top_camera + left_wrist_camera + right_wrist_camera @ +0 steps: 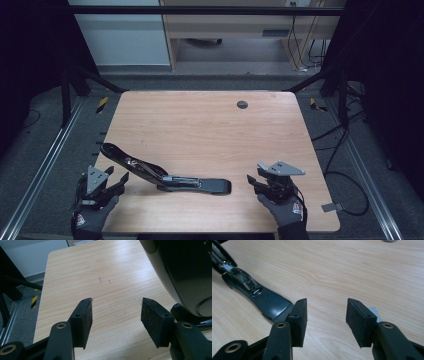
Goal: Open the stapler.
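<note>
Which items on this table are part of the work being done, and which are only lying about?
In the job:
- black stapler, swung open, lying between the two grippers
- left gripper, open, nothing between its jaws
- right gripper, open, nothing between its jaws

Lying about:
- round grey cap set in the far part of the table
- small grey tab off the table's right edge

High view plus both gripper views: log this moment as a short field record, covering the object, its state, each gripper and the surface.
object: black stapler
state: swung open, base flat on the table, top arm raised toward the left gripper
left gripper: jaws apart, nothing between them, beside the stapler's raised end
right gripper: jaws wide apart, empty, just off the base's tip
surface: wooden table
contact: neither gripper grips the stapler
</note>
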{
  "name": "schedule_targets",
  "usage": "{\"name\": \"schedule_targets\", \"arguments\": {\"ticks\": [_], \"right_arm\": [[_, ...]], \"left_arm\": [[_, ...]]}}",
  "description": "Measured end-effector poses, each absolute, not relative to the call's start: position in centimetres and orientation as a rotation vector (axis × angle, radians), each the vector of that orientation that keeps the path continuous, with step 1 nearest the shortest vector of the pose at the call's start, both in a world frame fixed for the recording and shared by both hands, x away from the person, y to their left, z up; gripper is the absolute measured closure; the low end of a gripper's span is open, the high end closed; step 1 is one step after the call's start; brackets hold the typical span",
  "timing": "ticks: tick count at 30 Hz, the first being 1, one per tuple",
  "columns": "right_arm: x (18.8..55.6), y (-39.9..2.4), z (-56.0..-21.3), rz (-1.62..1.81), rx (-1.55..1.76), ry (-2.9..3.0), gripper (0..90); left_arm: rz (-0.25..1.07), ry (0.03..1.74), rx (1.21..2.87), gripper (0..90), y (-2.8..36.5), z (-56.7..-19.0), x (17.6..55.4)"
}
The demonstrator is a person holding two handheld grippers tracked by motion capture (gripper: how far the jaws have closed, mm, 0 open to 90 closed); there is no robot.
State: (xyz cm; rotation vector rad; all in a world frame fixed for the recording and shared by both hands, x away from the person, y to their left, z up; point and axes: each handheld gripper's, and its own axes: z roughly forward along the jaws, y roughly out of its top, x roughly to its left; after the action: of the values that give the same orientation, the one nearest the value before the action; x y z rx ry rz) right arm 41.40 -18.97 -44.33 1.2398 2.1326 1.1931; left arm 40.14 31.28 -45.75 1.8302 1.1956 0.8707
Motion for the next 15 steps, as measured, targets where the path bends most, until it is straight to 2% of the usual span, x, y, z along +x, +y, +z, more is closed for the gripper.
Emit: {"name": "schedule_targets", "arguments": {"ticks": [8, 12, 15], "right_arm": [[42.0, -21.6, -43.9, 1.163, 1.315, 2.066, 51.6], [42.5, -22.6, -43.7, 1.122, 1.324, 2.065, 58.2], [42.8, -23.1, -43.6, 1.093, 1.339, 2.066, 59.3]], "left_arm": [[0.87, 1.199, 1.825, 42.0, 31.3, -45.8, 40.2], [0.87, 1.198, 1.829, 41.9, 31.2, -45.8, 40.3], [0.876, 1.195, 1.831, 41.8, 31.2, -45.8, 40.3]]}}
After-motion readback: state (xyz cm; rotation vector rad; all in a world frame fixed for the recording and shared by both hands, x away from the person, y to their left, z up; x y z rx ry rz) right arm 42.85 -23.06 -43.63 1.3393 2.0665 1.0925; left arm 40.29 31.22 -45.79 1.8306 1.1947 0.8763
